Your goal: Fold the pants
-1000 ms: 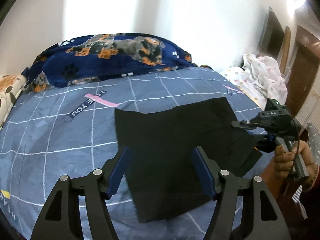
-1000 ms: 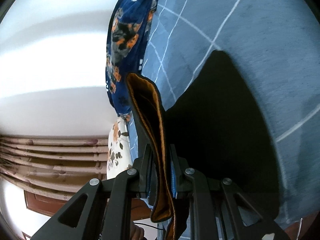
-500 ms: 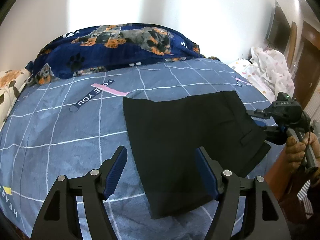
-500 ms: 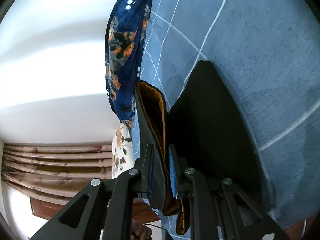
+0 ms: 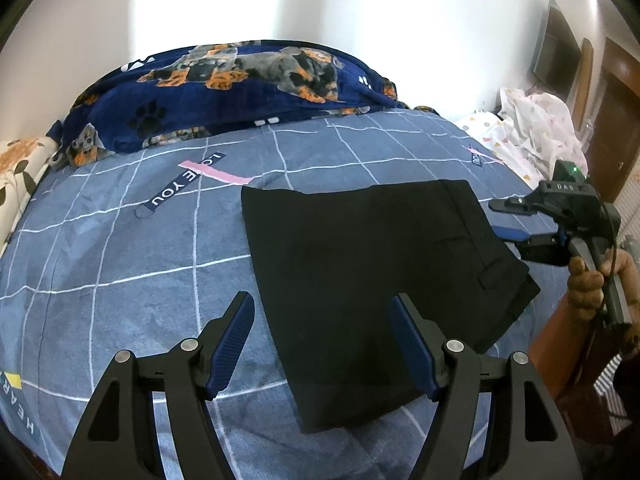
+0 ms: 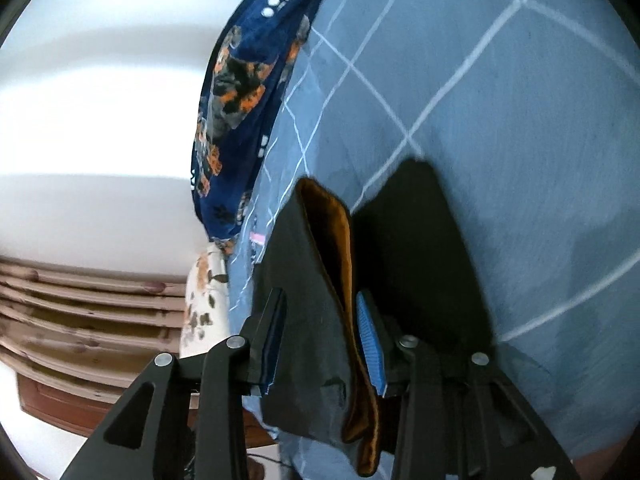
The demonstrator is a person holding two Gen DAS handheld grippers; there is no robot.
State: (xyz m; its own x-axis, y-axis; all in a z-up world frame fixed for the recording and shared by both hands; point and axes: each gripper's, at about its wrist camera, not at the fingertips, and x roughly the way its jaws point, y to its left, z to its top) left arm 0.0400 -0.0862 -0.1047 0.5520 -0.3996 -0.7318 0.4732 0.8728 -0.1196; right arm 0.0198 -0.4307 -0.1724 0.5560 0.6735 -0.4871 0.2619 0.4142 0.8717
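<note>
Folded black pants (image 5: pixel 372 276) lay flat on the blue grid bedsheet (image 5: pixel 120 248), centre frame

The right gripper (image 6: pixel 324 332) had just been opening, waistband between its parted jaws; the left gripper (image 5: pixel 324 344) stood wide apart, empty, over the near edge; dog-print blanket (image 5: pixel 240 80) behind

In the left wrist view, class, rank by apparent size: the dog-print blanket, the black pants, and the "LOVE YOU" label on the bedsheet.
1. Black pants, closer to the camera
2. Dog-print blanket, close in apparent size and farther, so the order is unsure
3. "LOVE YOU" label, clearly smallest
</note>
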